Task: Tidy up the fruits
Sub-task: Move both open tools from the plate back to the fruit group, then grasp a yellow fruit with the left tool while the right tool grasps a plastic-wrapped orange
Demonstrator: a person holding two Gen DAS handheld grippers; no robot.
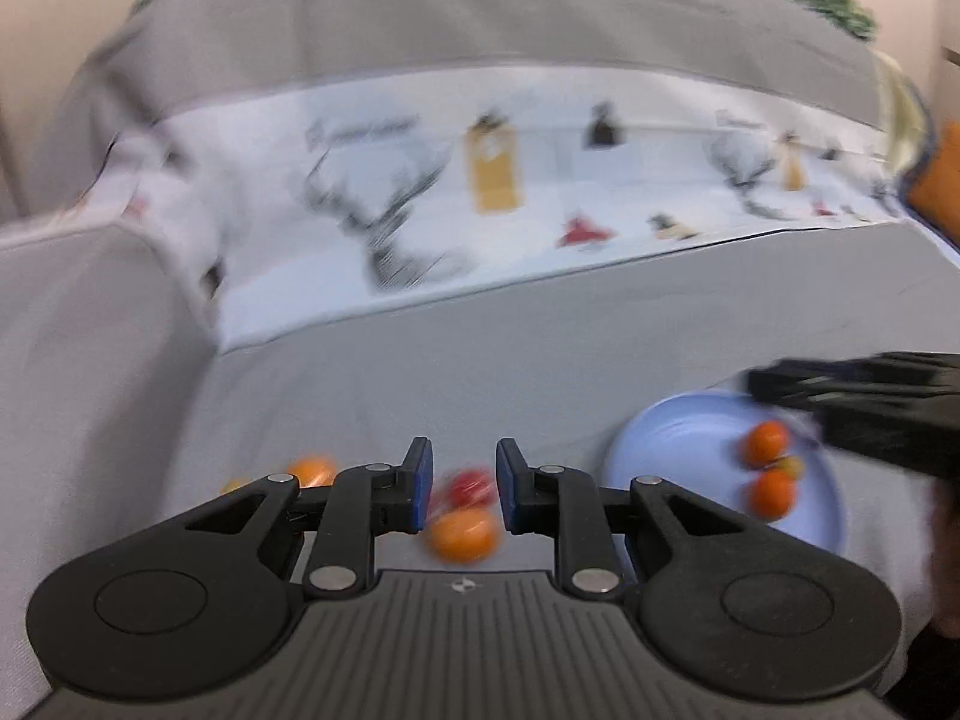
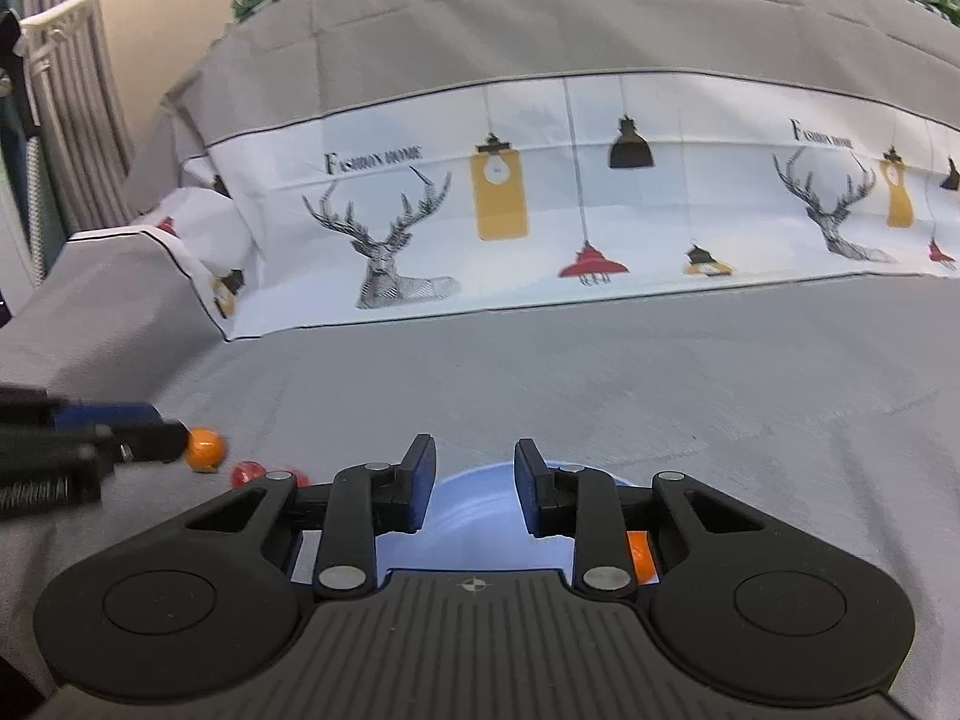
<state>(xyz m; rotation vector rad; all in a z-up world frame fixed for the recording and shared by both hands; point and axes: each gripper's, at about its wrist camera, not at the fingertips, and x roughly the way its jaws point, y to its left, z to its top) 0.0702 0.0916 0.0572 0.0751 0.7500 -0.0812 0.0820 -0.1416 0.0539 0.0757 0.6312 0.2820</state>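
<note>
In the blurred left wrist view my left gripper is open over an orange fruit and a small red fruit on the grey cloth. Another orange fruit lies to the left. A light blue plate at the right holds two orange fruits and a small one between them. In the right wrist view my right gripper is open and empty above the plate. An orange fruit shows behind its right finger. An orange fruit and red fruits lie at the left.
A grey cushioned surface stretches ahead to a backrest draped in a white printed cloth with deer and lamps. A grey armrest rises at the left. The other gripper enters from the left edge.
</note>
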